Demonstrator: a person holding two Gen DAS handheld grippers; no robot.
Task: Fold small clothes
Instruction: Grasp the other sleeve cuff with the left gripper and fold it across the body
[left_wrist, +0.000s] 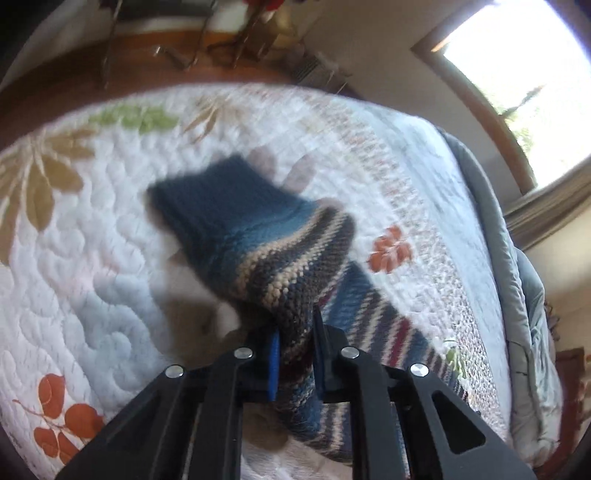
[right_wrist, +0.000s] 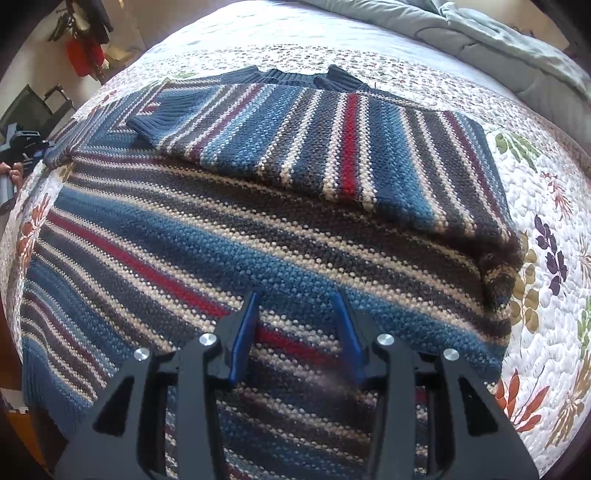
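Clearly, in the left wrist view, the left gripper (left_wrist: 295, 350) is clamped on a sleeve (left_wrist: 258, 236) of the striped sweater (left_wrist: 373, 314), low centre; a thin pinch could slip. In the right wrist view, the right gripper (right_wrist: 299, 332) stands apart (nothing held) over the sweater (right_wrist: 258, 221) spread mid-frame on the quilt (right_wrist: 546, 155); unpinned, it may drag and bunch.

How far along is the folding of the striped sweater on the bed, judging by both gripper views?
Done: one sleeve already lies folded across the sweater on the quilt. In hand: the left gripper is shut on the other sleeve, lifted off the quilt. The right gripper hovers open over the body. Left: laying that sleeve across, then folding the body.
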